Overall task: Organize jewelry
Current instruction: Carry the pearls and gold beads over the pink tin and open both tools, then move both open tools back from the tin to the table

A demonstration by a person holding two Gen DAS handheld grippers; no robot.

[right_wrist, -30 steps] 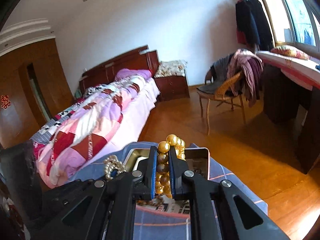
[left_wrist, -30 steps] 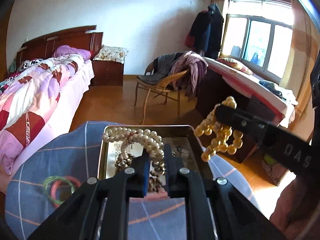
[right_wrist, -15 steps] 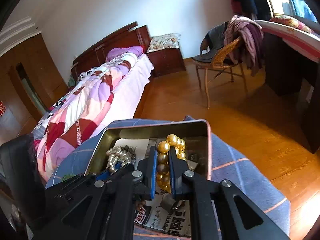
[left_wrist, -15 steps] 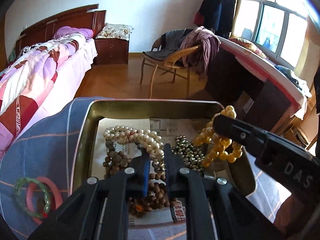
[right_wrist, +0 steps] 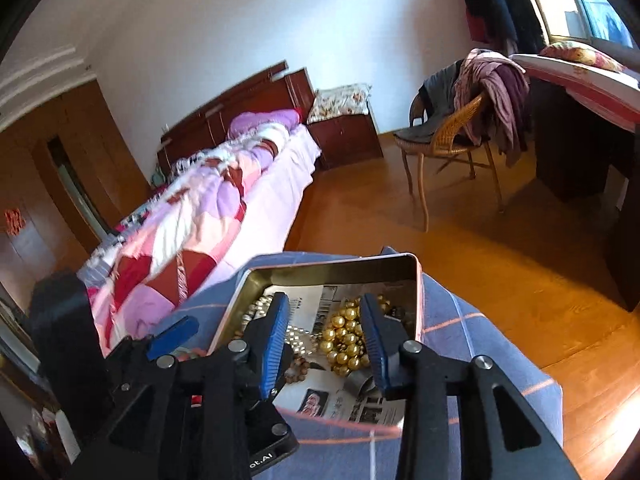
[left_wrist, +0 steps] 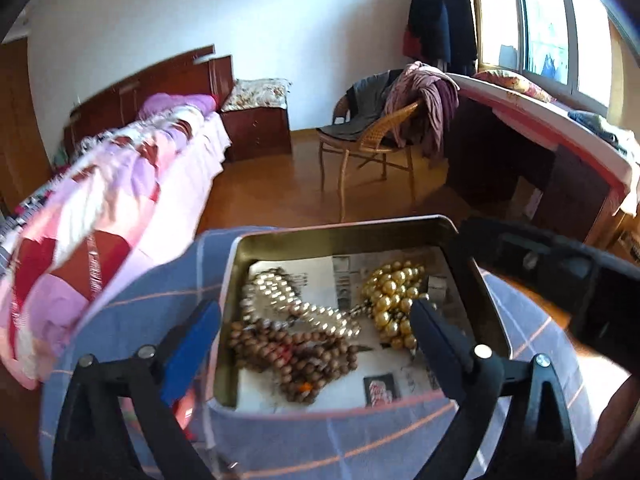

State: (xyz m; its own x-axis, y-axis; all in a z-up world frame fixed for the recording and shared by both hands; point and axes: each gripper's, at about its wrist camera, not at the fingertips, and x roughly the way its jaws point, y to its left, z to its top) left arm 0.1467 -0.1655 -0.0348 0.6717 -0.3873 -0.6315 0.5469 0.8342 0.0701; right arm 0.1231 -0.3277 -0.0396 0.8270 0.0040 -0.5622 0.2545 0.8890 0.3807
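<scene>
Left gripper (left_wrist: pixel 316 322): jaws spread wide, just opened, blue pads standing to either side above the tin, nothing pressed between them. Right gripper (right_wrist: pixel 324 338): jaws partly apart, likewise just opening, the gold bead strand (right_wrist: pixel 344 340) lying loose beneath and between the pads, no pad pressing on it. Metal tin (left_wrist: pixel 344 236): rectangular, shallow, open-topped, lined with printed newspaper (left_wrist: pixel 400 380), set on a blue checked cloth (left_wrist: pixel 132 308) with thin orange lines. Contents of tin: pearl strand (left_wrist: pixel 288 300), coiled toward the left middle; brown wooden bead strand (left_wrist: pixel 288 356), heaped at the near left and touching the pearls; gold bead strand, bunched at the right side; a small dark metallic piece (right_wrist: pixel 358 380) just beside the gold beads, nature unclear. Outside tin, left of it on the cloth: a pink-red item (left_wrist: pixel 186 404), largely hidden behind the left gripper's pad. Surroundings: bed (right_wrist: pixel 208 200) with pink and purple patchwork quilt, dark wooden headboard; bedside cabinet (right_wrist: pixel 344 136) with floral cushion; wicker chair (right_wrist: pixel 452 136) draped with clothing; dark desk (left_wrist: pixel 560 176) under a window; polished wooden floor (right_wrist: pixel 500 264).
</scene>
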